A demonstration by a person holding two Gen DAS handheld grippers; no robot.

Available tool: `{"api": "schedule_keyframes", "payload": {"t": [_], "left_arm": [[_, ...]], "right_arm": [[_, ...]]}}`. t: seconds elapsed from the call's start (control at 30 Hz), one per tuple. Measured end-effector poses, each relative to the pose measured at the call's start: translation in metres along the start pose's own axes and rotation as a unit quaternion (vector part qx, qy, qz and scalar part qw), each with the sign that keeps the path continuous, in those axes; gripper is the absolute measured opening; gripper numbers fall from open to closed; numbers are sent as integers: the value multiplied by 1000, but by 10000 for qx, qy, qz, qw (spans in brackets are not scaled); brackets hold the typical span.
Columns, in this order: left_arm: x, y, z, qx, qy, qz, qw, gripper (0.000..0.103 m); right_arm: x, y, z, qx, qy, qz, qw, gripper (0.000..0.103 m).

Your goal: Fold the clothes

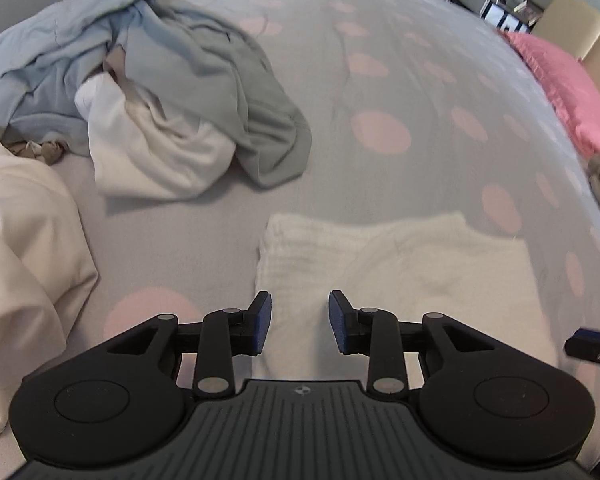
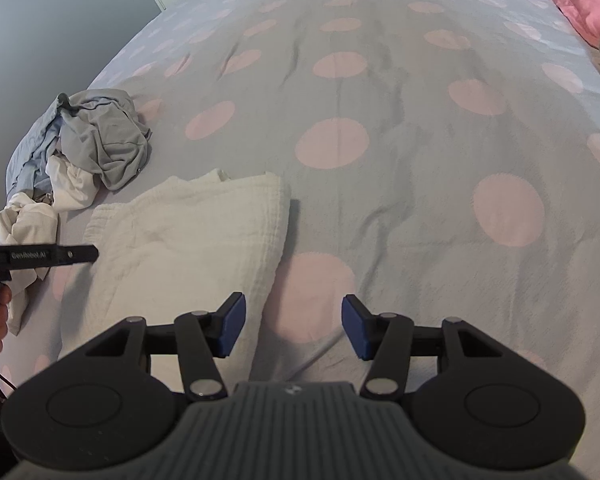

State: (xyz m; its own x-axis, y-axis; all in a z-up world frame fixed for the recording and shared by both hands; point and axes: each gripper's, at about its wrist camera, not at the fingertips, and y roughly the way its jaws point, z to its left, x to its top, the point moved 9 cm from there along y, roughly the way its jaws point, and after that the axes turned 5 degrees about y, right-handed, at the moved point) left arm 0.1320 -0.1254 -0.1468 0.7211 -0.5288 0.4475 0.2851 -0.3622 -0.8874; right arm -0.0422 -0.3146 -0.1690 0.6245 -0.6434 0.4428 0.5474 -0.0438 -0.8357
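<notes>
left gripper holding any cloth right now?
No: in the left wrist view the left gripper has open jaws with nothing pinched between them, above the folded cream cloth.

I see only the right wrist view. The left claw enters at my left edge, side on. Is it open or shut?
Observer: Open. The left claw has its pads apart with nothing gripped; the folded white cloth shows through the gap.
Operator: What lies near the pile of clothes that I miss?
Observer: A small crumpled beige piece, between the blue garment and the cream garment.
Operator: And beyond the pink pillow?
Observer: A cardboard box.
</notes>
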Motion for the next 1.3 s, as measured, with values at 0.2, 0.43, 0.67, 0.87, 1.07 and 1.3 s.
{"api": "schedule_keyframes", "payload": {"t": [0.2,0.43,0.67,0.87,1.07,1.3], "left_arm": [[-11,6,-2,199,157,70,9997,33],[-11,9,-8,273,310,33,9991,21],[2,-12,-22,399,839,-420,9948,9],[14,-23,-27,427,992,-675,9919,9],[5,-8,-17,524,780,-413,9947,23],[1,-22,1,210,198,-496,9984,54]], "right_arm": [[-3,8,2,-19,-42,100,9999,59],[-3,12,6,-95,-188,66,9998,59],[-4,10,11,-168,-270,-46,9995,59],[-3,8,17,-190,-453,-241,9985,63],[-5,10,28,-104,-804,-312,9962,63],[-12,13,25,209,-461,-89,9987,79]]}}
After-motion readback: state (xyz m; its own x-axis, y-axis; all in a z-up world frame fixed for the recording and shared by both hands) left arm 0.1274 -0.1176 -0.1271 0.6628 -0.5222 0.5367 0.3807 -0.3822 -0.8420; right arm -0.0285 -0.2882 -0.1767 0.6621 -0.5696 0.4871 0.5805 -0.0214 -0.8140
